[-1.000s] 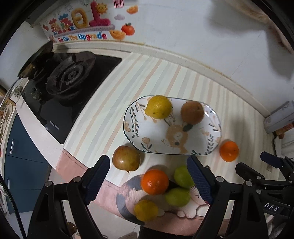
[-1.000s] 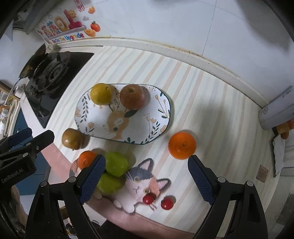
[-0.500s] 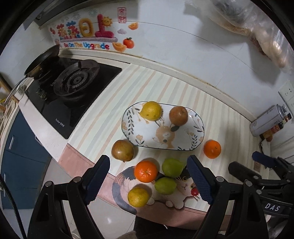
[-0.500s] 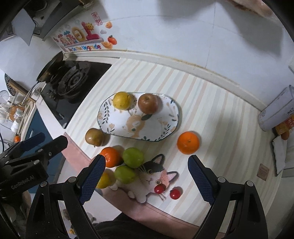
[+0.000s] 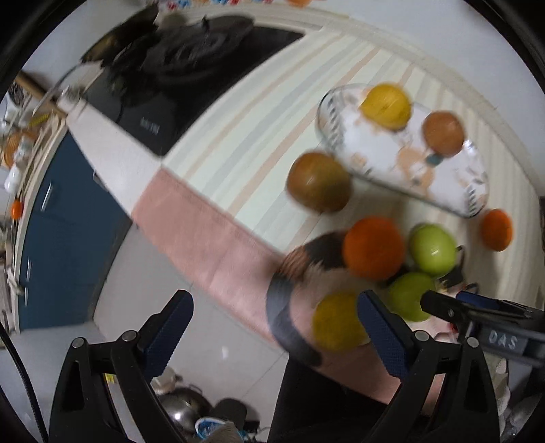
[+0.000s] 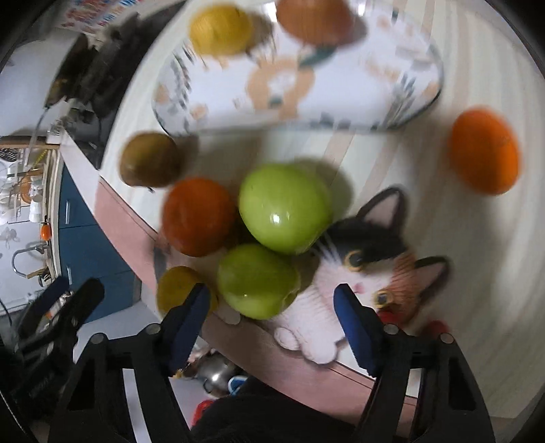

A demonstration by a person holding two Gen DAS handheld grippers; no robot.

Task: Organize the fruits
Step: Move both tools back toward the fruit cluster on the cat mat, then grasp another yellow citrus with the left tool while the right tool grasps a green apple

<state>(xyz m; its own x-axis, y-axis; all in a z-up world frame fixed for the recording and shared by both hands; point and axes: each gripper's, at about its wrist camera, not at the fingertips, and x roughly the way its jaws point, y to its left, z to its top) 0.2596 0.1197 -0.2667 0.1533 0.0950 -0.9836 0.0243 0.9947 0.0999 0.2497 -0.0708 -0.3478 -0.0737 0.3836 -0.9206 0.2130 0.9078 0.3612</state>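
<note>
Left gripper [image 5: 272, 300] pointed straight down past the counter's edge, jaws just opened further and spread wide, nothing between them but blurred floor and the pink border of the cat mat [image 5: 218, 238]; a yellow fruit [image 5: 337, 320] just beside its right-hand finger [image 5: 381, 330]. Right gripper [image 6: 270, 289] angled steeply down, jaws just narrowed yet parted, pads clear of everything, with the nearer green fruit [image 6: 257, 281] lined up in the gap just beyond the fingertips. Behind that one, a second green fruit [image 6: 284, 208], touching it; to the left an orange [image 6: 199, 216] pressed against both, and the yellow fruit at the mat's rim by the left fingertip – four pieces huddled on the cat mat beside the printed cat face. Farther out, on the striped counter cover [image 6: 460, 51], a brownish fruit [image 6: 150, 163] alone near the patterned plate [image 6: 340, 102] and a second orange [image 6: 483, 150] well apart to the right. On the plate itself, a yellow fruit [image 6: 219, 29] and a brown one [image 6: 313, 20] side by side at the far rim. Beyond, a black gas stove [image 5: 190, 68] and blue cabinet fronts [image 5: 68, 238] – all smeared by motion blur.
</note>
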